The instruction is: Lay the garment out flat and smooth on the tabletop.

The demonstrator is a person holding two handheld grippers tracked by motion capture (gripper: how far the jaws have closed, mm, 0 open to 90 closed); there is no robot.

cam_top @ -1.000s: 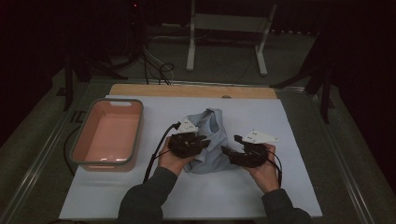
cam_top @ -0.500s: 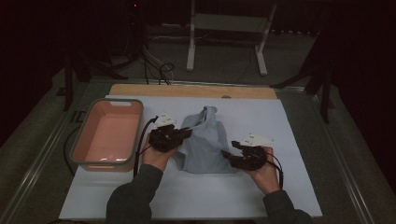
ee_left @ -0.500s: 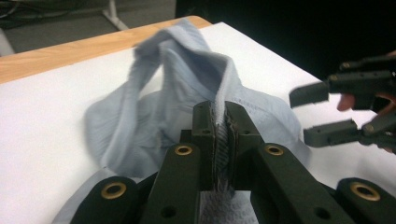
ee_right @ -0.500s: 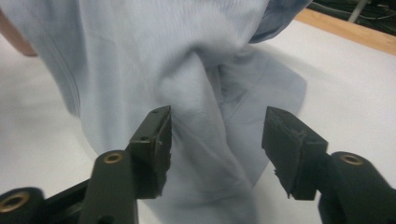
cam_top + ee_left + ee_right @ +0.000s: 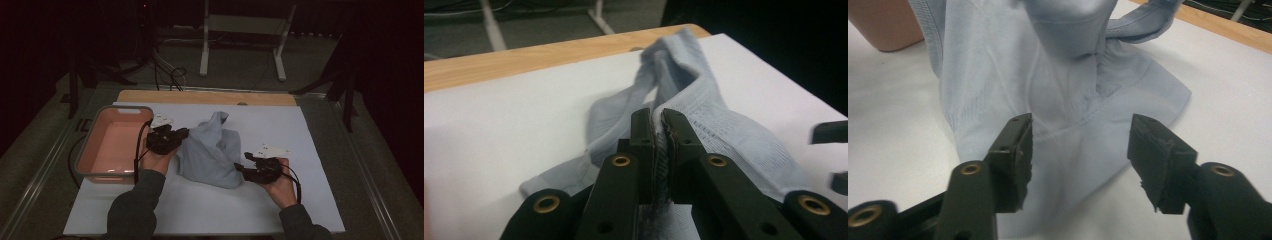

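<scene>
A pale blue garment [image 5: 212,155] lies crumpled mid-tabletop [image 5: 310,200] beside a pink tub [image 5: 107,147]. The left claw [image 5: 184,133], clamped on its edge, has dragged that side out toward the tub, spreading the cloth. The right claw [image 5: 239,168] has let go; its jaws stand apart over the near edge.

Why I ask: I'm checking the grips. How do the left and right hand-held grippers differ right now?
The left hand-held gripper is shut on a fold of the light blue garment; the right hand-held gripper stands open, jaws wide apart above the cloth. The left sits at the garment's edge beside the pink bin; the right sits at the opposite edge. Both point toward the garment.
</scene>
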